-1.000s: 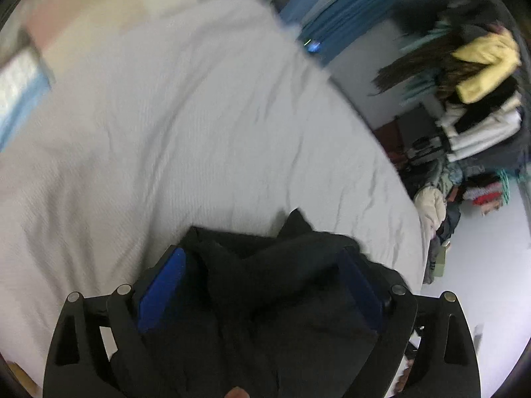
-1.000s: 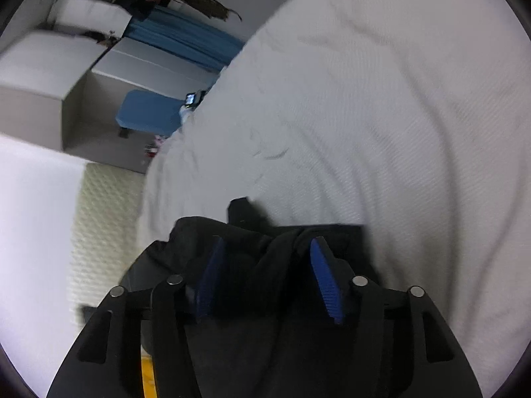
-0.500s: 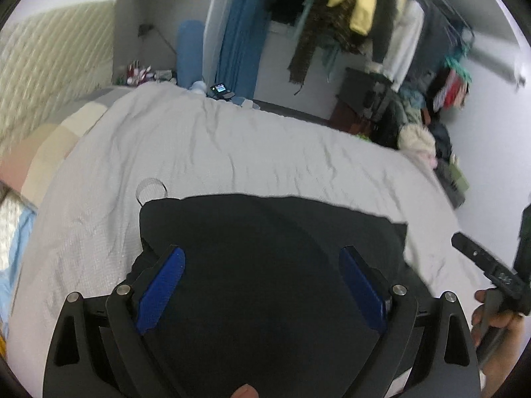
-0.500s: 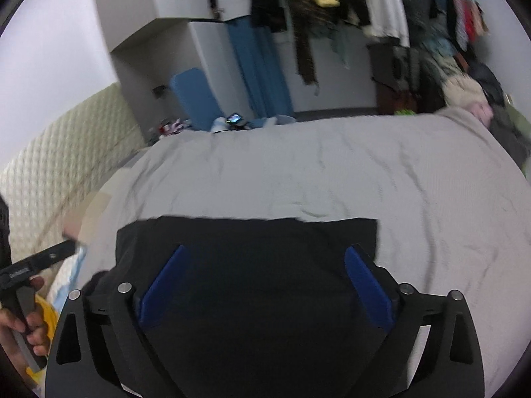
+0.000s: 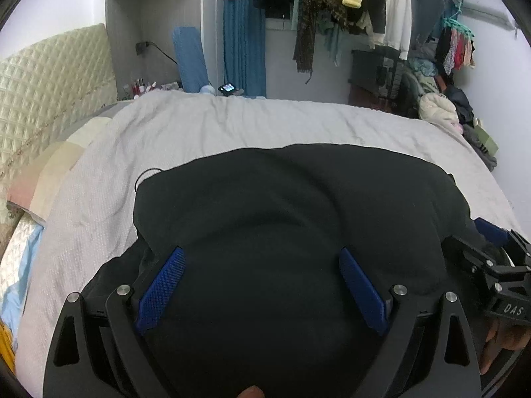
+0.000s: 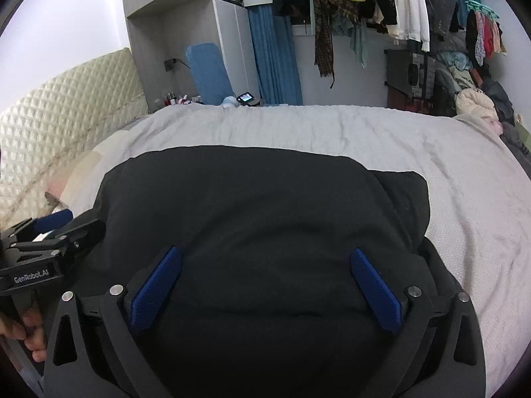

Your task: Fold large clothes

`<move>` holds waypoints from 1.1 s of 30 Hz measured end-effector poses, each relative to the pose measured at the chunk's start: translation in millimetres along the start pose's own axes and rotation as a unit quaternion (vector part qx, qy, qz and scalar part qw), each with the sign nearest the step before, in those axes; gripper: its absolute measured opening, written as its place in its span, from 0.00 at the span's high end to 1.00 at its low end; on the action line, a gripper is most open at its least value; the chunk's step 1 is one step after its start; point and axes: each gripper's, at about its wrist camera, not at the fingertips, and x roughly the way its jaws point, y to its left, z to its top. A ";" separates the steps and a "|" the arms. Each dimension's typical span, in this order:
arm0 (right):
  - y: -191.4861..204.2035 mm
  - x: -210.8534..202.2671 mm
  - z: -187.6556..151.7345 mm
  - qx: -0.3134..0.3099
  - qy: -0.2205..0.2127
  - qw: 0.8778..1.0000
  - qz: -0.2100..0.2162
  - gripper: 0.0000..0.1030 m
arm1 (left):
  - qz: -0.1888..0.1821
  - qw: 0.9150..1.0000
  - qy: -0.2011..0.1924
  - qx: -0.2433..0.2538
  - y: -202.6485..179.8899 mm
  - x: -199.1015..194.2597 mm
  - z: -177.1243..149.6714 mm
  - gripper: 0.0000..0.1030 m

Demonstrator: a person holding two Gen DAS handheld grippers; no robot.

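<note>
Now the black garment (image 5: pixel 292 219) lies spread across the grey bedspread (image 5: pixel 232 122), laid flat so it can be folded. Left gripper (image 5: pixel 262 282) and right gripper (image 6: pixel 265 282) hover above its near edge, both spread wide, gripping nothing.

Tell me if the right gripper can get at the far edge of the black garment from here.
Probably yes: the right gripper is open above the black garment, and nothing lies between it and the far edge on the grey bedsheet.
</note>
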 end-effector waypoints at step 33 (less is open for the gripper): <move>-19.5 90.5 21.2 0.009 0.109 0.994 0.029 0.00 | -0.019 0.994 0.106 -0.031 11.1 108.4 29.6 0.05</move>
